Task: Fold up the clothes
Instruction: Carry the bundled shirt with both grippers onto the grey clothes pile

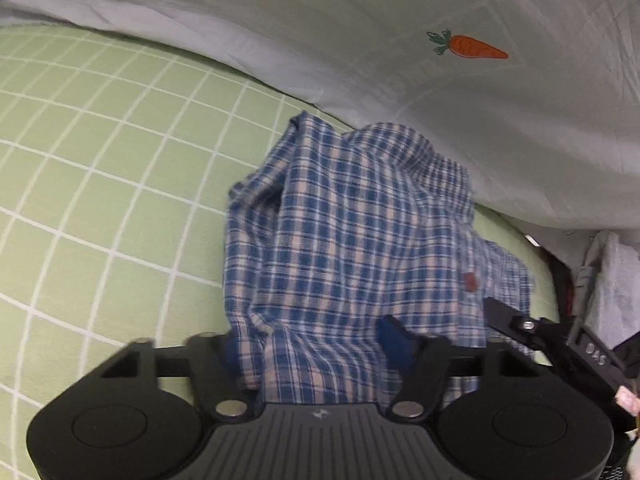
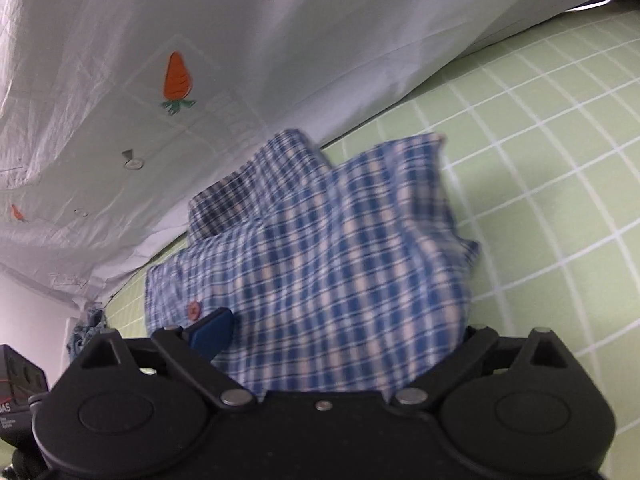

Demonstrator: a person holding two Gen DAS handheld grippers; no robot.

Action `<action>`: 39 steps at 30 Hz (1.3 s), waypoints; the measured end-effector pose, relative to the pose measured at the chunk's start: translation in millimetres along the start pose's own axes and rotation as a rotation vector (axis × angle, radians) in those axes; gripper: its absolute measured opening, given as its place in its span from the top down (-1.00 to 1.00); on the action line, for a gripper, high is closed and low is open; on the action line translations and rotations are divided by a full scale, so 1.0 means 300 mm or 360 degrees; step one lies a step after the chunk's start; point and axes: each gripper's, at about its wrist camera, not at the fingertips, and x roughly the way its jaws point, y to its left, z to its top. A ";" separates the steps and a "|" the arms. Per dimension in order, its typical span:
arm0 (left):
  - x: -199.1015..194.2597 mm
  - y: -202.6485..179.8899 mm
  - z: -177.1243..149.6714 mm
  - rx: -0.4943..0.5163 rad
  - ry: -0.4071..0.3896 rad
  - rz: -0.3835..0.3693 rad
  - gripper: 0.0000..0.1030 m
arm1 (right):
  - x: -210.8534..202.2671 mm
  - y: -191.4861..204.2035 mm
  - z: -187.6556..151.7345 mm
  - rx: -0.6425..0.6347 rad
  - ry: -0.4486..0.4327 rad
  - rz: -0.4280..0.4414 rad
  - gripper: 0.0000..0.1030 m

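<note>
Honestly, my worry is the hold itself. The shirt [image 1: 344, 248] lies bunched on the green checked sheet [image 1: 100, 168], its far edge at twelve o'clock touching the pale duvet [image 1: 400, 20]. In the left wrist view cloth runs between the left gripper [image 1: 316, 356] fingers, which stand fairly close, but whether they actually pinch it I cannot tell. The right gripper [image 2: 336, 336] stands wide, released, with fabric draped over the gap; only its blue finger [image 2: 212, 332] at nine o'clock shows. If I lift now, the loose side would likely slide off and the shirt would twist or drag against the duvet, because one corner alone carries it. Count: one shirt, two grippers, one red button [image 2: 194, 310], two carrots [image 2: 178, 80] in the right view.
</note>
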 end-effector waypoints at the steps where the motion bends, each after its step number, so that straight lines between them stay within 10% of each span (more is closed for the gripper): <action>1: -0.004 -0.020 -0.007 0.0027 0.0006 0.0004 0.51 | 0.024 0.033 -0.007 -0.0024 0.0066 0.0023 -0.21; 3: -0.013 -0.059 -0.020 0.0082 0.0018 0.0013 0.61 | 0.049 0.102 -0.025 -0.0095 0.0143 0.0043 0.25; 6: -0.104 -0.120 -0.067 0.0159 -0.0007 0.0014 0.63 | -0.008 0.219 -0.066 -0.0294 0.0131 -0.0001 0.42; 15: -0.455 -0.208 -0.343 0.0246 -0.0098 -0.0090 0.62 | -0.372 0.300 -0.330 -0.0172 -0.0058 -0.0012 0.42; 27: -0.486 -0.371 -0.592 0.0557 0.0162 -0.0348 0.62 | -0.772 0.179 -0.659 0.0150 -0.0310 -0.0290 0.41; 39: -0.252 -1.012 -0.729 0.0592 -0.0068 -0.0392 0.62 | -1.145 -0.327 -0.371 -0.0039 -0.0445 -0.0182 0.41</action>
